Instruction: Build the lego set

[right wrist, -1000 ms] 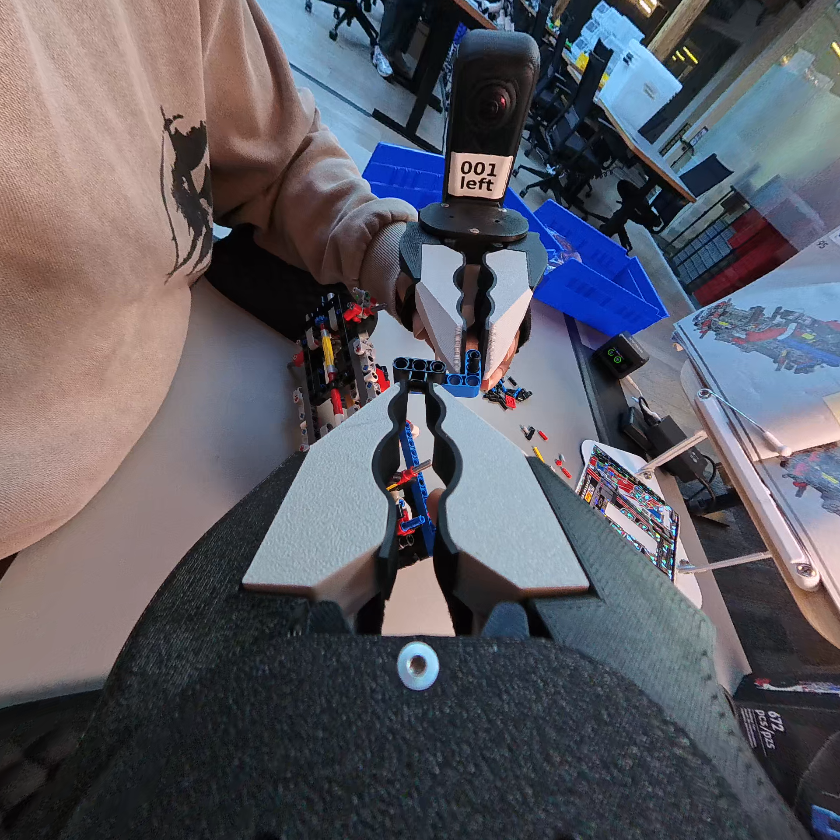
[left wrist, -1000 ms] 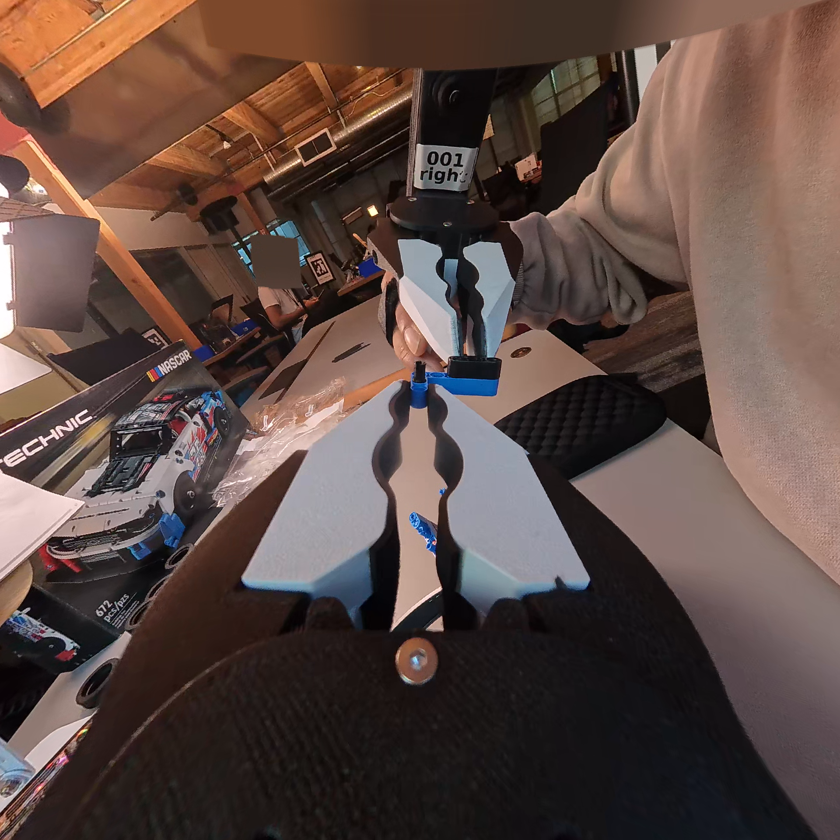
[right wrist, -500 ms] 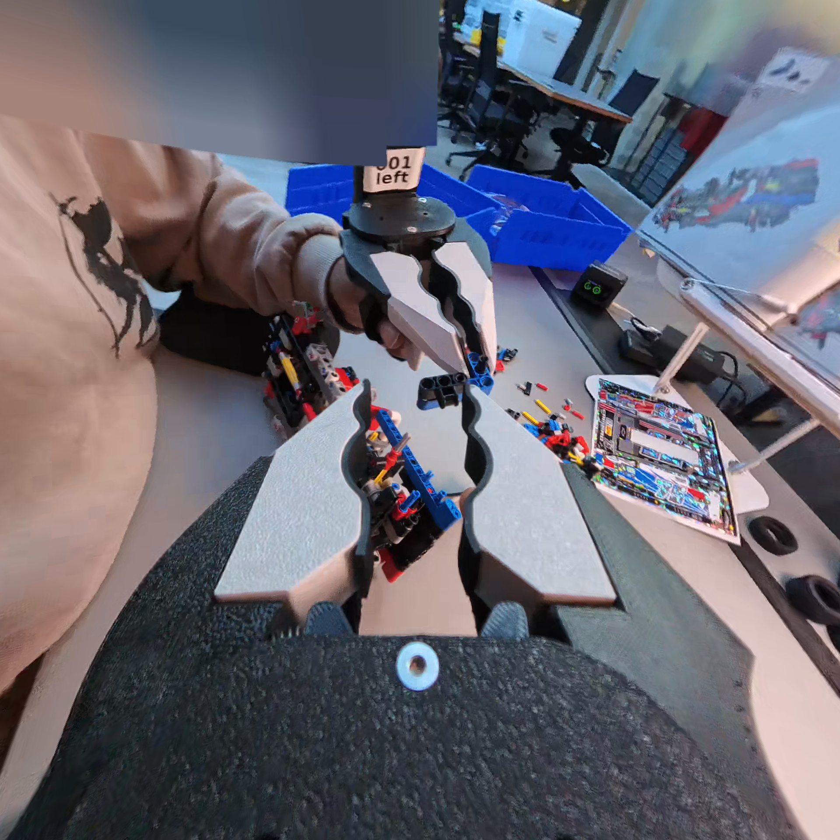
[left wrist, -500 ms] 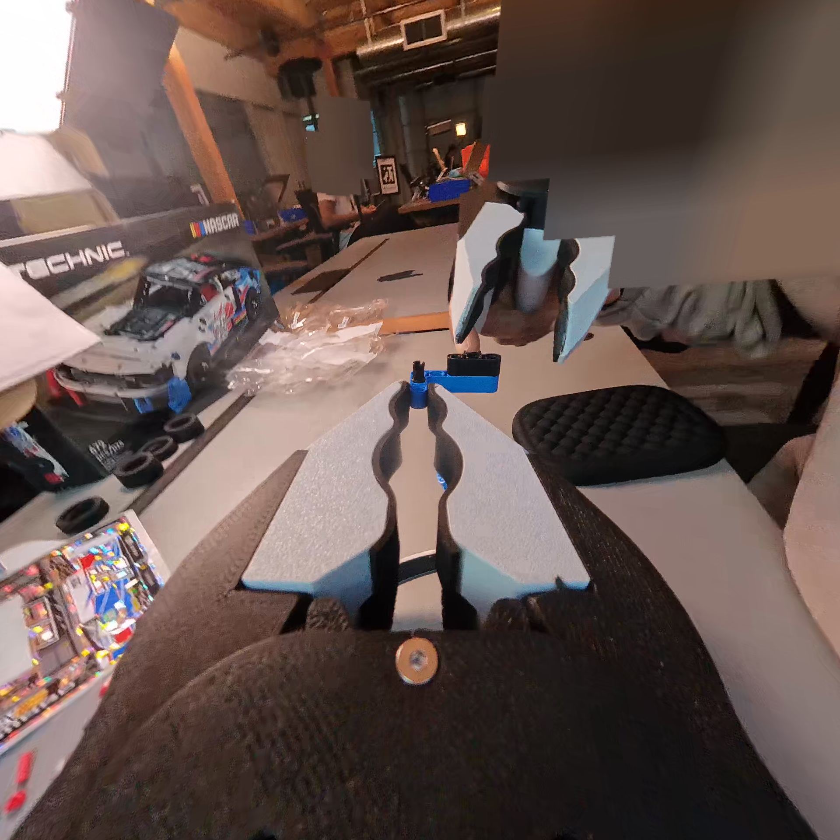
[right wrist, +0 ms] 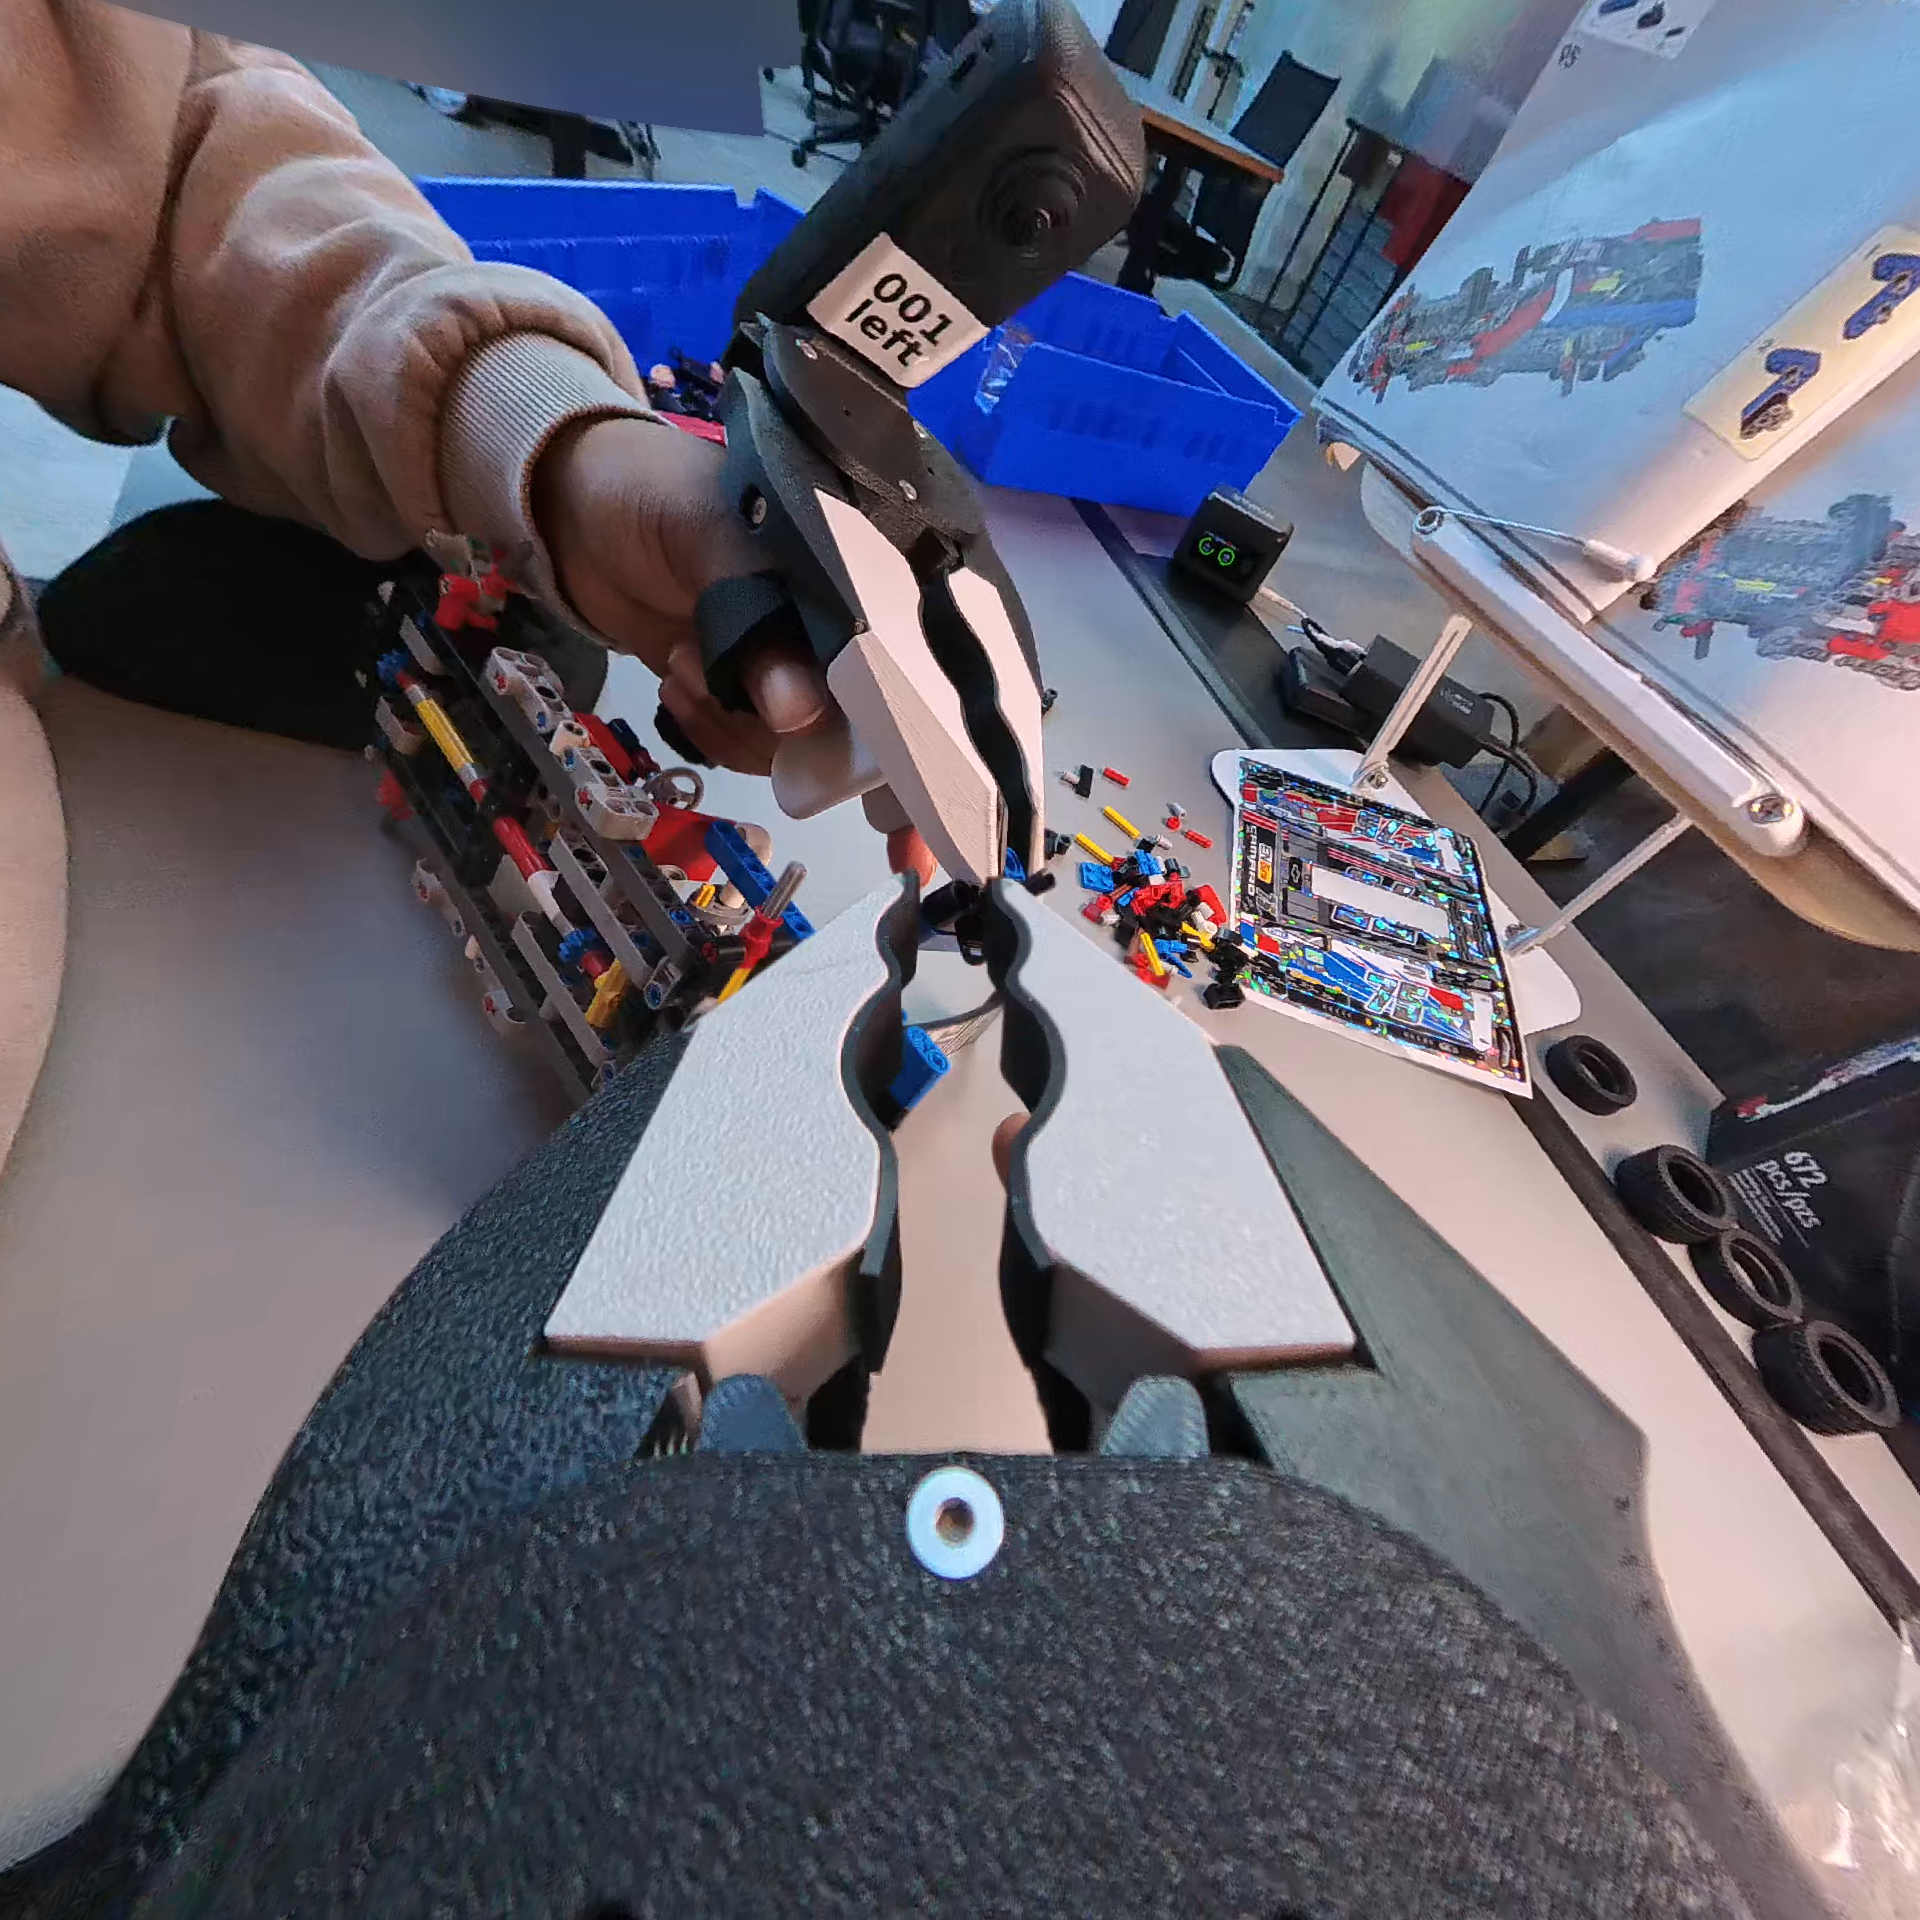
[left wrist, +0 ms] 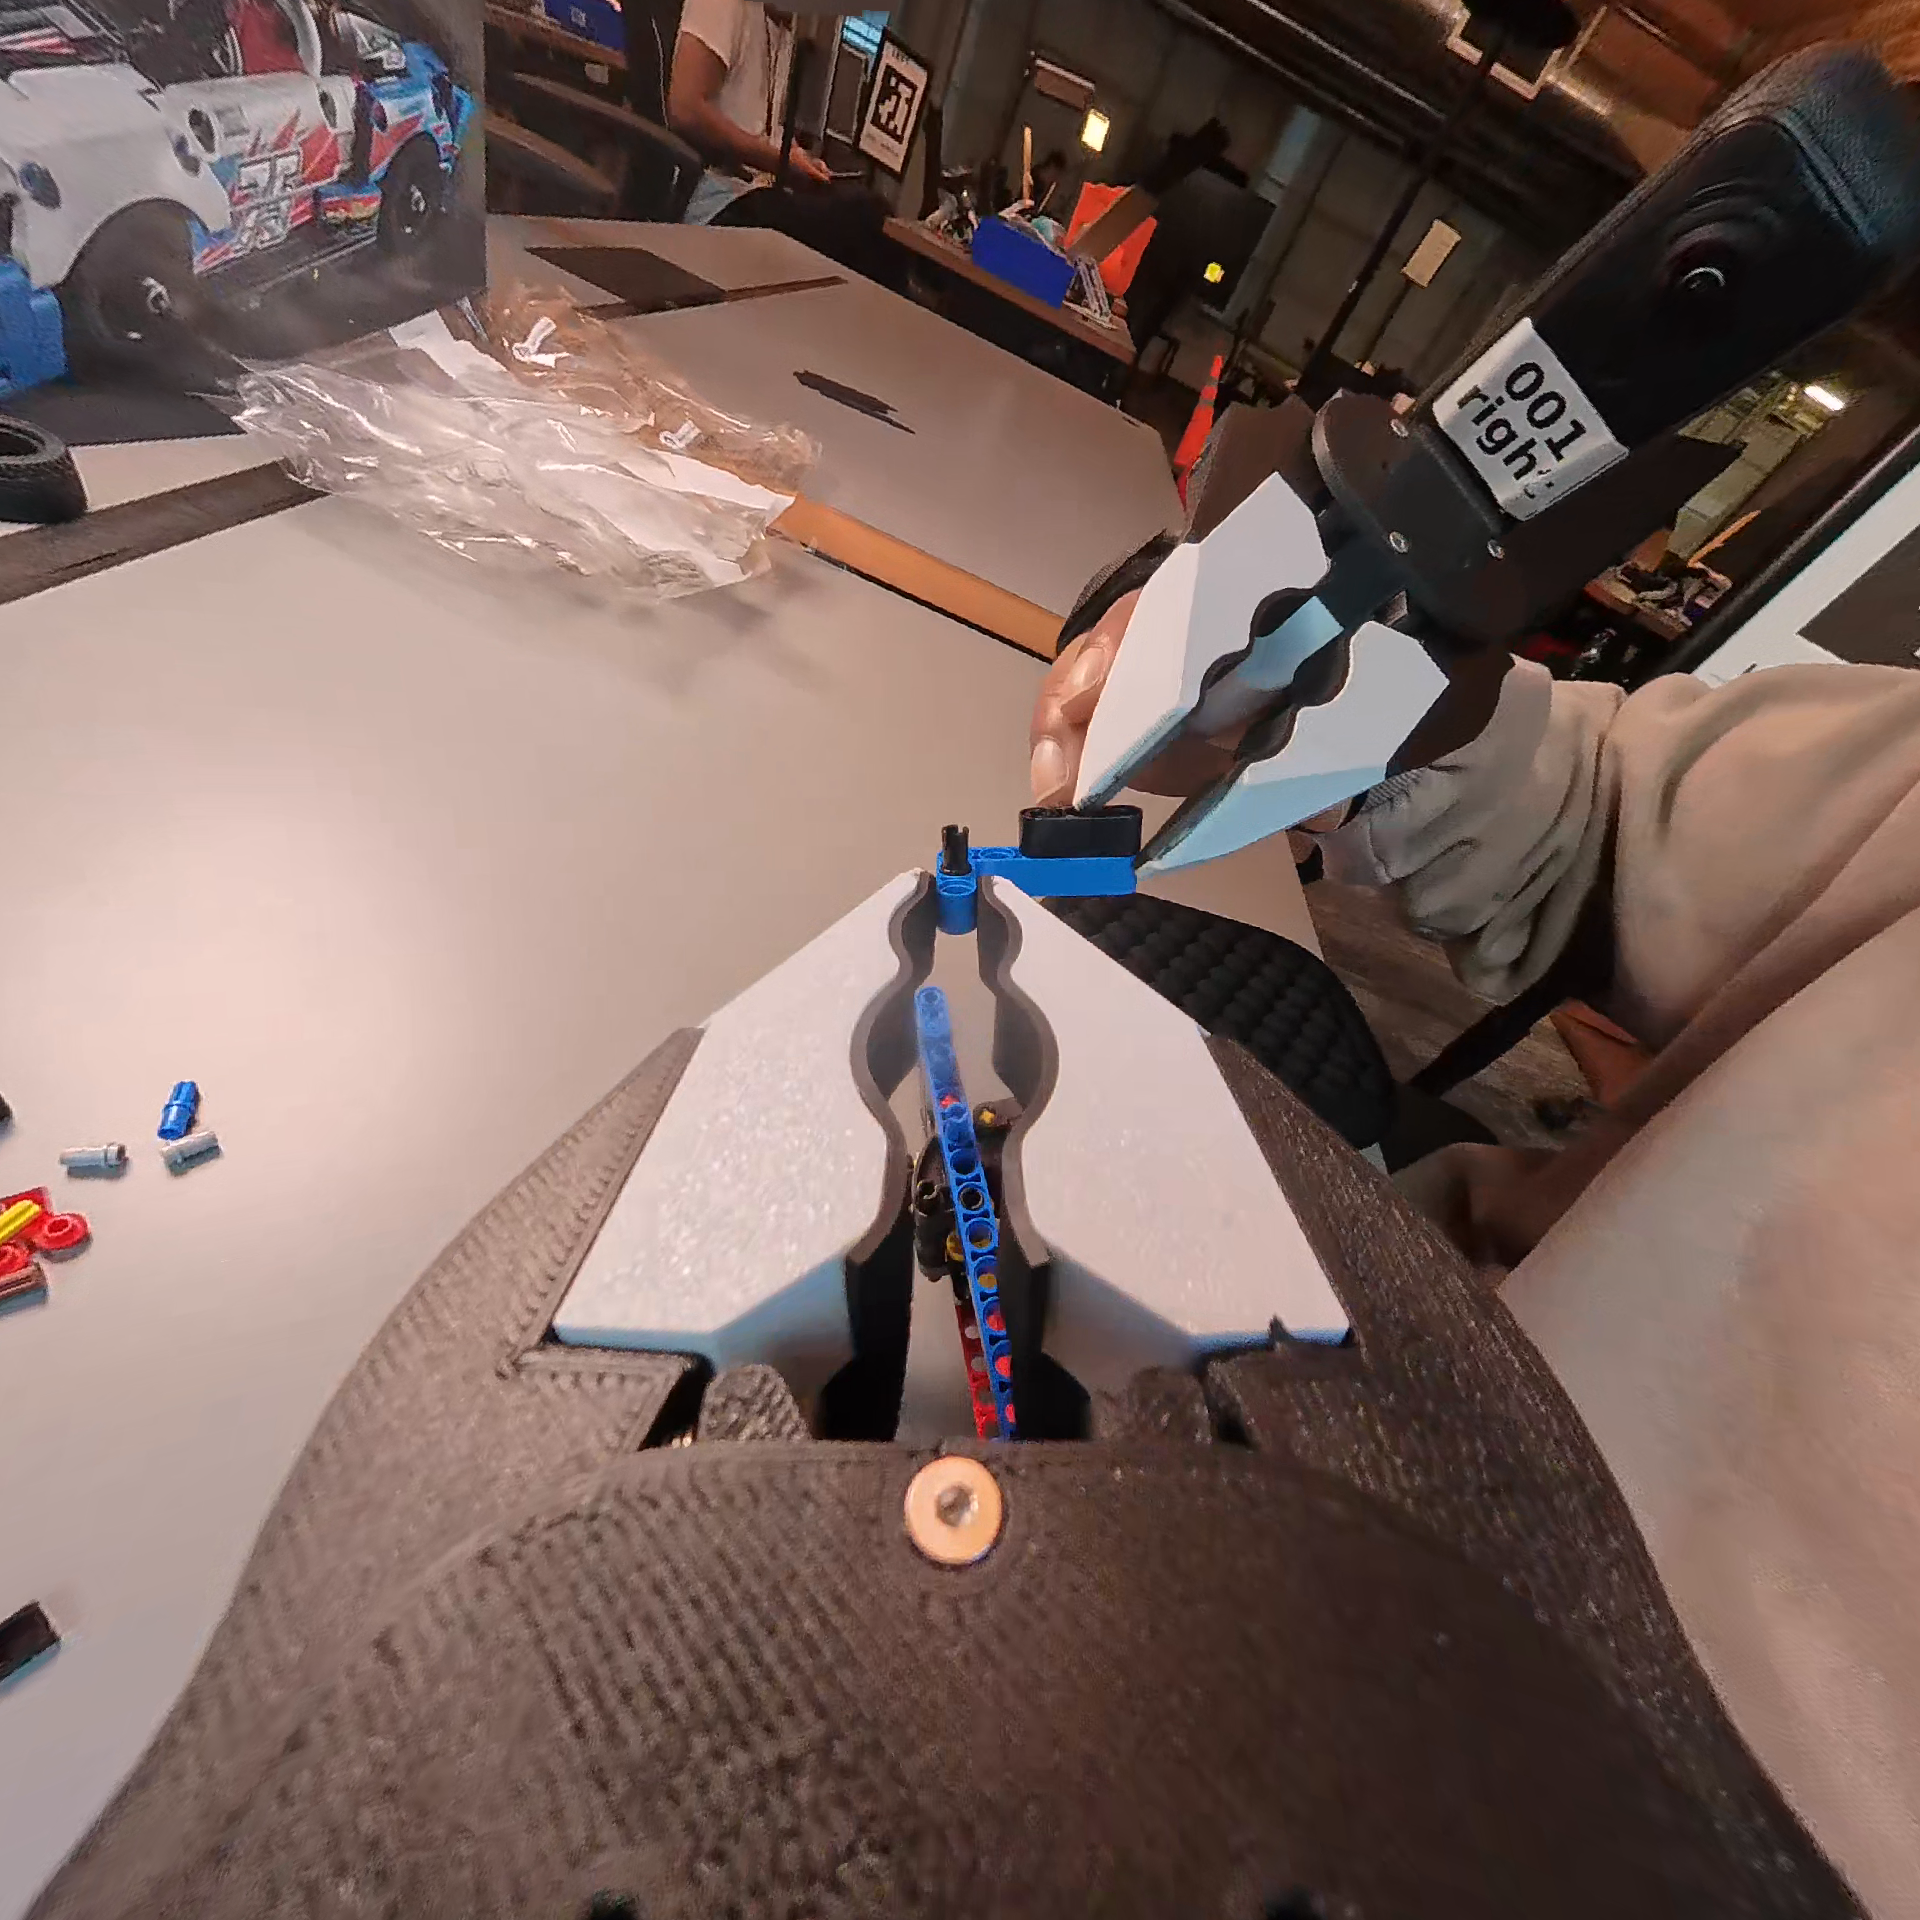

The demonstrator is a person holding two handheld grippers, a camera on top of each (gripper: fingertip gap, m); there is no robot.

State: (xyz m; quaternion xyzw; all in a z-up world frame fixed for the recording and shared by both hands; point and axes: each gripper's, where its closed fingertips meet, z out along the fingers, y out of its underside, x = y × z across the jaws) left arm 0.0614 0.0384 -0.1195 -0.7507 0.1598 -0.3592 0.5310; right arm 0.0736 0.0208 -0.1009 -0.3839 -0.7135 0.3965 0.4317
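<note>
The right gripper (left wrist: 1132,842) has been brought back down onto the small blue L-shaped lego beam (left wrist: 1039,876). That beam, with a black block (left wrist: 1081,831) on top, is pinched at the left gripper (left wrist: 956,894) tips. The right gripper's tips are closed around the block's far end.

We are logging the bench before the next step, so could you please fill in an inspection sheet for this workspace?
Surface: grey table, mostly bare near its middle.
Job's things: blue L-shaped beam with black piece on it; part-built chassis.
Clutter: loose small parts, sticker sheet, plastic bags, tyres.
Grippers: left gripper shut on the beam; right gripper around the black piece.
Cables: black adapter lead.
Surroundings: blue bins, instruction booklet.
</note>
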